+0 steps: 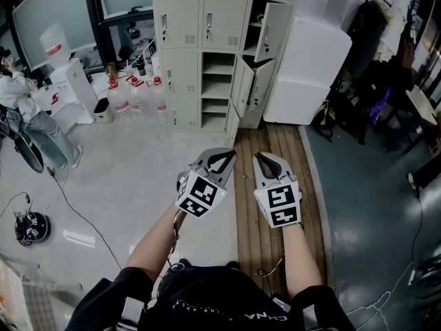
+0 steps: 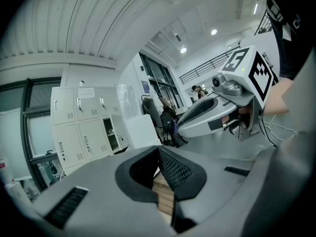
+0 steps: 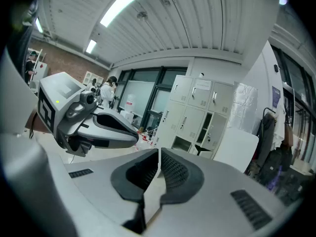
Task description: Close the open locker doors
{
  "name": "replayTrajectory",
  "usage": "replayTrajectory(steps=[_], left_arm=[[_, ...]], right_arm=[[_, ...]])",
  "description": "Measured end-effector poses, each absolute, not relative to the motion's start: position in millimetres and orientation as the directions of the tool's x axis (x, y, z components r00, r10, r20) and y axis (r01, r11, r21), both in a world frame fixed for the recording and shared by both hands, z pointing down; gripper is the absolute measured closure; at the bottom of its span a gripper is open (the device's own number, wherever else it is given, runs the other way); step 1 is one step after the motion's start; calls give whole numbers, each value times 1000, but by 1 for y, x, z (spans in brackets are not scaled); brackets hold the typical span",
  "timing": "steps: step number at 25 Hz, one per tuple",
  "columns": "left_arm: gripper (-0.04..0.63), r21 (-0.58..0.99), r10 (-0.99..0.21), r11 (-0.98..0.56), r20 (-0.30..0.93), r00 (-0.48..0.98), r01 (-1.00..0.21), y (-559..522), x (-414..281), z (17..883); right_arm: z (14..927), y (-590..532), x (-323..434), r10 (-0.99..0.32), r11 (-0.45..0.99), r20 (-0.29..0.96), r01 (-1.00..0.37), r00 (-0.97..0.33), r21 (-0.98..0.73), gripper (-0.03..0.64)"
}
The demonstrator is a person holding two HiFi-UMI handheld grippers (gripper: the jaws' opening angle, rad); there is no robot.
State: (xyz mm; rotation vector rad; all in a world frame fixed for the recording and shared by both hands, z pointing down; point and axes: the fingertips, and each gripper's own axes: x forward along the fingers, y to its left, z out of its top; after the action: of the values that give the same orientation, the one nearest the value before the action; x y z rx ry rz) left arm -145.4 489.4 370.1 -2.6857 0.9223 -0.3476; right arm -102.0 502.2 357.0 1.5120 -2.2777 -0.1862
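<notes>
Holding nothing, the grey left gripper [image 1: 220, 159] and grey right gripper [image 1: 266, 161] are both clenched. The tall cream metal locker [image 1: 180, 61] stands well ahead, its doors [image 1: 273, 32] hanging open. The person should step close first, then push each door flat.

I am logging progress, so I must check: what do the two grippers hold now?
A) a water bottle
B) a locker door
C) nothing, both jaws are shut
C: the left gripper and the right gripper hang in the air, jaws together on nothing, well short of the lockers.
</notes>
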Motion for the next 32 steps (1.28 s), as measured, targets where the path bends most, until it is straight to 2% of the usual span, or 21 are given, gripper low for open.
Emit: replayTrajectory(steps=[7, 24, 32], left_arm=[[575, -287, -635, -756, 105, 765, -588, 491, -150, 360], [575, -302, -644, -748, 120, 755, -590, 492, -150, 369], [575, -296, -649, -746, 125, 750, -597, 489, -134, 371]], right_arm=[[361, 502, -99, -910, 398, 252, -860, -328, 318, 574], [363, 504, -99, -905, 412, 219, -880, -365, 235, 574], [367, 503, -76, -905, 410, 213, -889, -368, 203, 574]])
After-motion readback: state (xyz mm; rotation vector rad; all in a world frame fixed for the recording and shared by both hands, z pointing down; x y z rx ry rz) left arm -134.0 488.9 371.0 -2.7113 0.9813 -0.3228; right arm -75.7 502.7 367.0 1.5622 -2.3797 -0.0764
